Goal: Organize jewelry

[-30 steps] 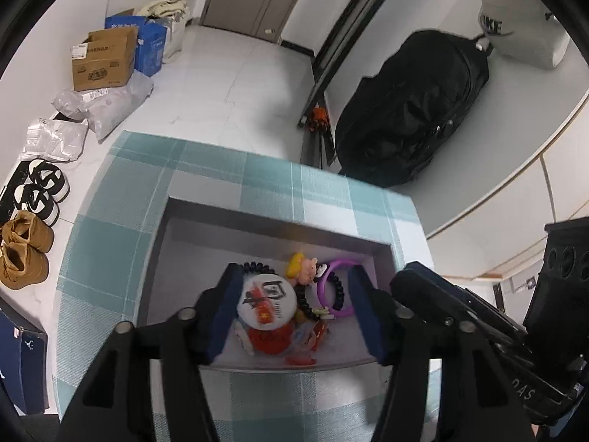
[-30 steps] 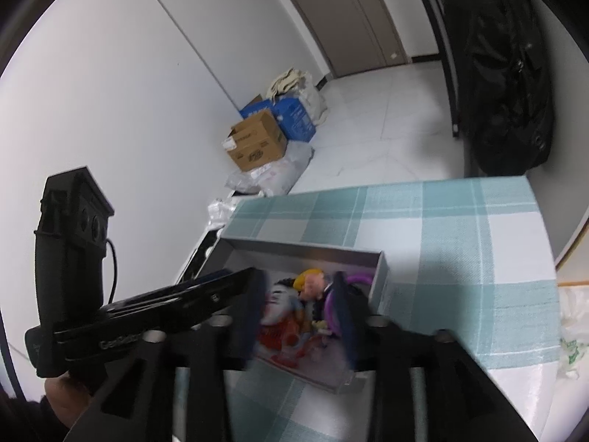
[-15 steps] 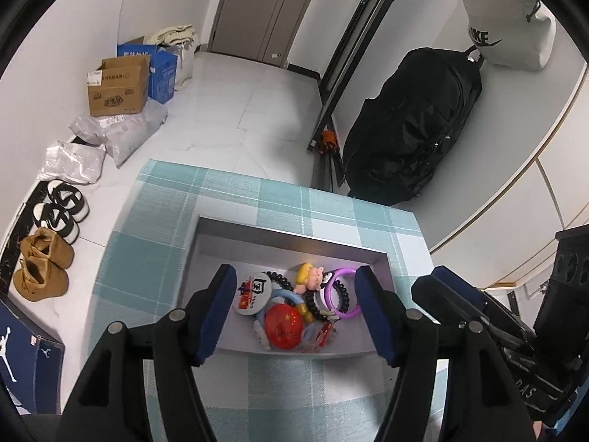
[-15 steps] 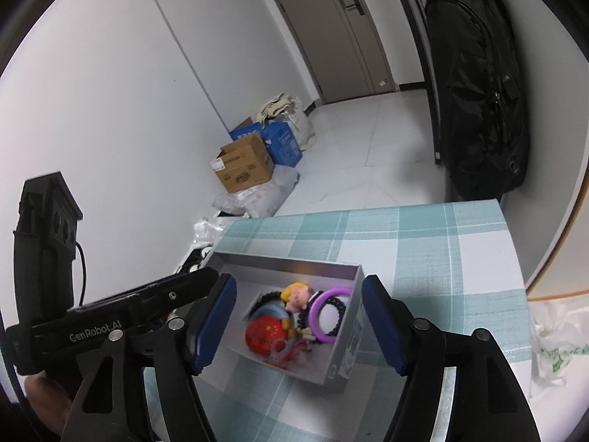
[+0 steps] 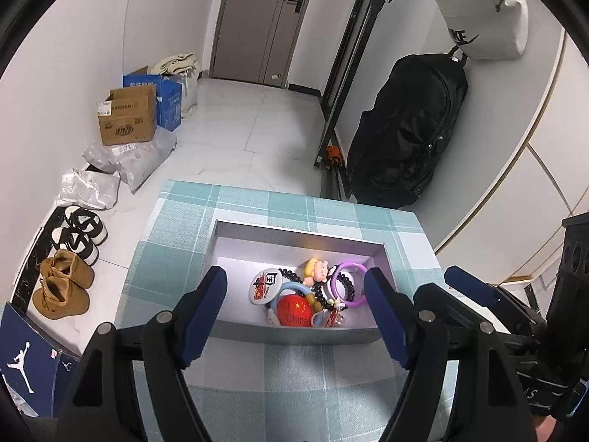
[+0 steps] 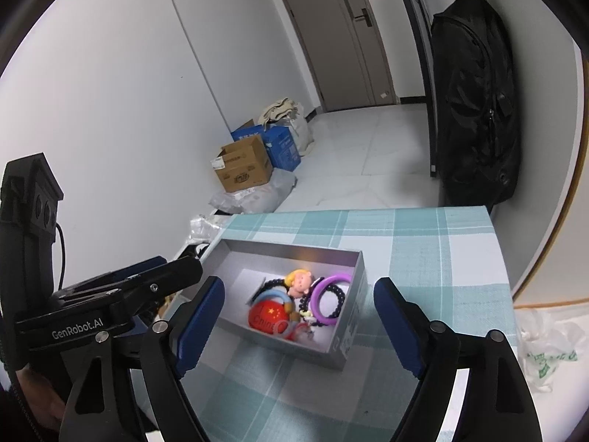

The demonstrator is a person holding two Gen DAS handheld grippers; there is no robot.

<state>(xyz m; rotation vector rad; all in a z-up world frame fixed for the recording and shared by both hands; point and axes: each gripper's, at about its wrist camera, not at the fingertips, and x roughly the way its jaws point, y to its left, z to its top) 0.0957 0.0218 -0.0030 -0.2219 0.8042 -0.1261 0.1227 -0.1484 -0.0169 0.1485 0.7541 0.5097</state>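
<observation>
- My left gripper (image 5: 294, 287) hangs released above the near edge of the silver box (image 5: 257, 232); its jaws have just been opening further, and nothing sits between the blue pads.
- My right gripper (image 6: 299, 294) is likewise released, its jaws having just spread wider, with nothing pinched; the box shows between its fingers from above.
- Each claw sees the other: the right one pokes in at the left view's right edge, the left one at the right view's left edge, just beside the box.
- The jewelry lies heaped toward the right half of the box: a glossy purple bangle (image 5: 349, 283) with a black bead bracelet (image 5: 344, 280) across it, a red round badge (image 5: 296, 310), a white round badge (image 5: 265, 283), a pale blue ring (image 5: 291, 289) and a small blond-haired figure charm (image 5: 316, 269).
- The box is a shallow rectangular cardboard tray on a teal checked woven tablecloth (image 5: 294, 375).
- Beyond the table: a black backpack (image 5: 405, 140) against the wall, a brown cardboard box (image 5: 127, 119), tan boots (image 5: 60, 287) on white floor tiles.
</observation>
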